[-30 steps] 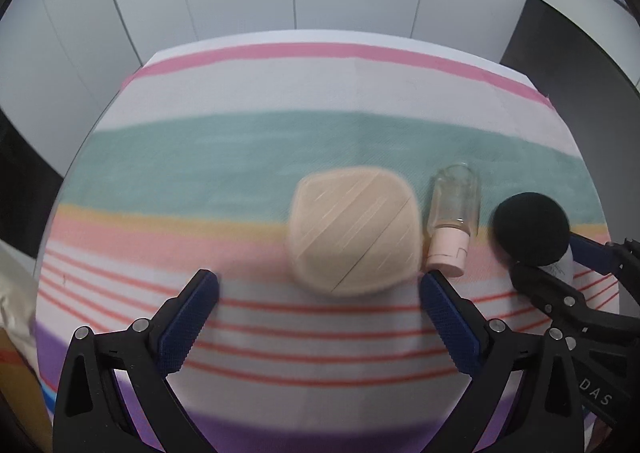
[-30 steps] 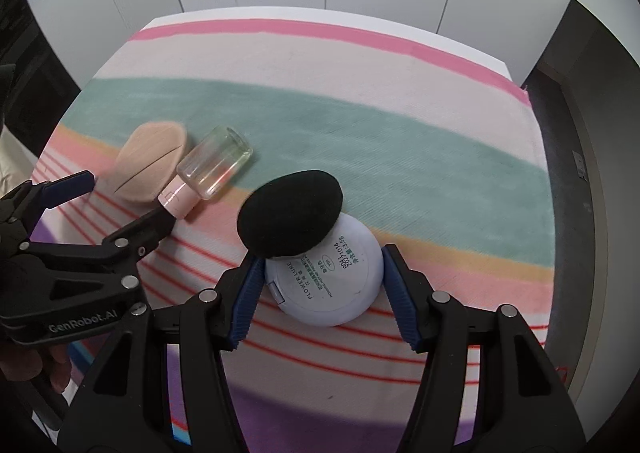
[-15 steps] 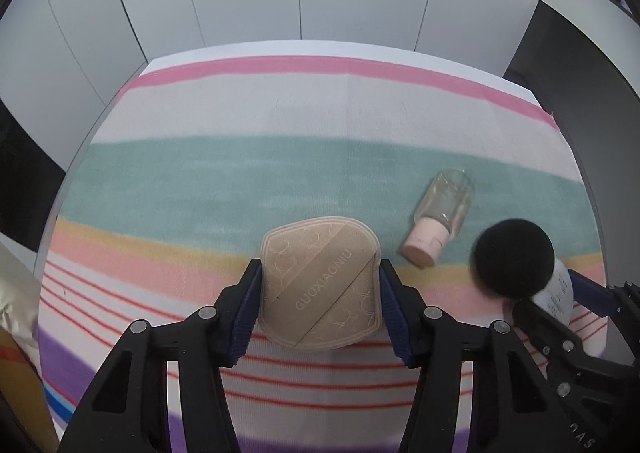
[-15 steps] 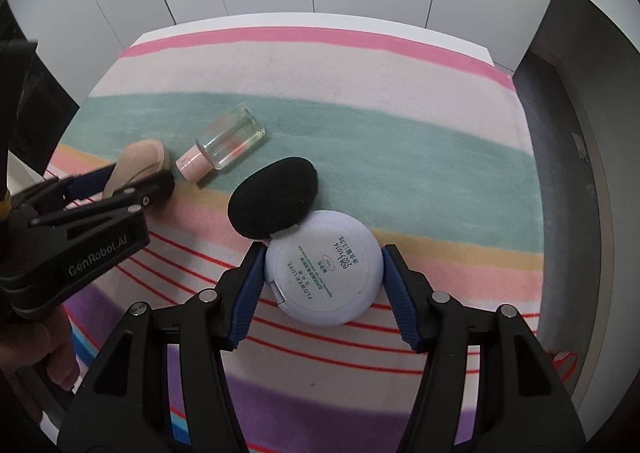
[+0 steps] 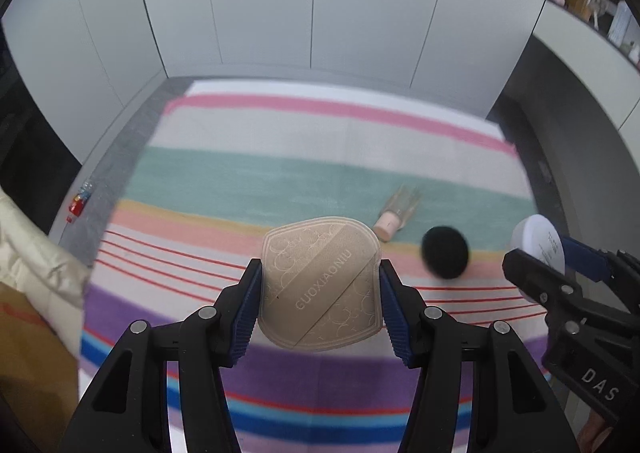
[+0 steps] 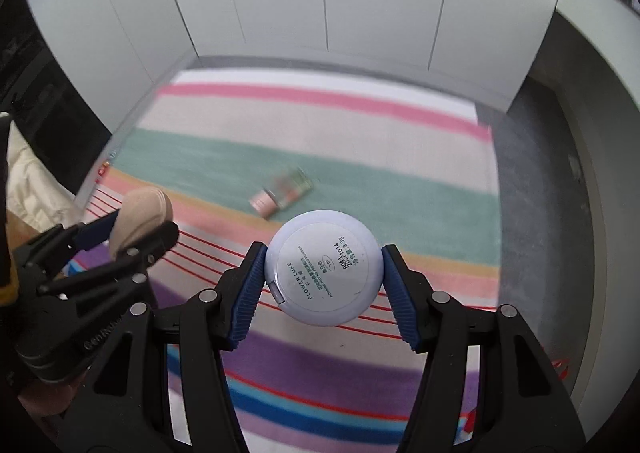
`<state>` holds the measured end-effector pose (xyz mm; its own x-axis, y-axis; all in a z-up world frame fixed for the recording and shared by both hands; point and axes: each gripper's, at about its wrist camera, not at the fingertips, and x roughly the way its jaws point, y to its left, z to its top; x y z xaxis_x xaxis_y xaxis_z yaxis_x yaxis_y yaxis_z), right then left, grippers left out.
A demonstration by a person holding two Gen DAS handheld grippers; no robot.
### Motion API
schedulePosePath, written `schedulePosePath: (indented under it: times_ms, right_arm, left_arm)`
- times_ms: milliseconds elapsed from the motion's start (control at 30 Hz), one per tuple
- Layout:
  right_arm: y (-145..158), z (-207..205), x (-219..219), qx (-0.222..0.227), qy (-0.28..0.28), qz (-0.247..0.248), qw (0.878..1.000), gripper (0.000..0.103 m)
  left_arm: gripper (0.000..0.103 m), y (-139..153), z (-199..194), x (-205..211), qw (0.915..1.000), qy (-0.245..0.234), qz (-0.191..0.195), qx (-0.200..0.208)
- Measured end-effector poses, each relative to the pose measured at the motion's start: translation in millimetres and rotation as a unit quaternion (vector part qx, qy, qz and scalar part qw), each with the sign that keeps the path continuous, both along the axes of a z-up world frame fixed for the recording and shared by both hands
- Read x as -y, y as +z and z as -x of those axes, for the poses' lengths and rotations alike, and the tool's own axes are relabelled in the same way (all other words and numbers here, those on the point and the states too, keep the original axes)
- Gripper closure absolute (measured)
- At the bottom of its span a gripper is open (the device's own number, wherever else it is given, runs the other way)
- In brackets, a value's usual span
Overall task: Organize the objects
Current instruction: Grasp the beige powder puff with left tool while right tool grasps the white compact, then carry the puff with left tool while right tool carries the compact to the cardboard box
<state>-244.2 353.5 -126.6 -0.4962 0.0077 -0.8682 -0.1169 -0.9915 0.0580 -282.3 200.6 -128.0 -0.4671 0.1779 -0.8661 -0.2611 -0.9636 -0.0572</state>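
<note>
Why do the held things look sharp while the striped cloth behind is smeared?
Left wrist view: the beige puff is crisp, the small bottle and black puff blurred. Right wrist view: the white compact reads clearly, the striped cloth streaks, likely motion blur.

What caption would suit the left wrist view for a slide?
Left gripper clamps a beige powder puff above the striped cloth, where a small bottle and black sponge lie.

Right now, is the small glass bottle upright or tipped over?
Tipped over. The small glass bottle lies on its side on the striped cloth, pink cap toward the camera.
</note>
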Motion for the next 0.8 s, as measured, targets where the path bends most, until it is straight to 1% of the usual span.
schedulePosePath:
  times_ms: [133,200,267,367,500,633,733,800]
  right_arm:
    - [36.9,-18.6,14.7,-0.017,0.018,-0.008,1.0,0.043]
    - [51.9,-31.7,19.1,-0.023,0.02,0.009,0.999,0.043]
    - [64.9,-46.2,22.4,-0.03,0.013,0.022,0.999,0.043]
    - [80.9,-58.8,32.9,-0.033,0.022,0.029,0.999,0.043]
    - [103.9,-68.0,51.2,-0.056,0.047,0.011,0.997,0.043]
    - [116.2,-69.8,69.7,-0.074,0.068,0.003,0.995,0.043]
    - [118.3,-65.7,80.2,-0.077,0.08,0.003,0.994,0.043]
    - [118.6,-61.0,84.7,-0.074,0.081,0.013,0.994,0.043]
  left_arm:
    - [0.046,43.9,-21.3,16.0,0.9995,0.011,-0.021,-0.023]
    - [0.046,62.2,-35.5,25.4,0.9988,0.015,-0.032,-0.035]
    - [0.046,73.4,-47.7,32.2,0.9983,0.018,-0.035,-0.043]
    - [0.046,90.7,-66.8,44.0,0.9972,0.024,-0.042,-0.057]
    - [0.046,109.4,-85.7,62.0,0.995,0.032,-0.056,-0.077]
    - [0.046,126.0,-91.3,78.8,0.9926,0.036,-0.059,-0.1]
    - [0.046,136.9,-93.3,94.6,0.9901,0.042,-0.054,-0.123]
    - [0.046,142.2,-94.2,105.3,0.9889,0.047,-0.047,-0.133]
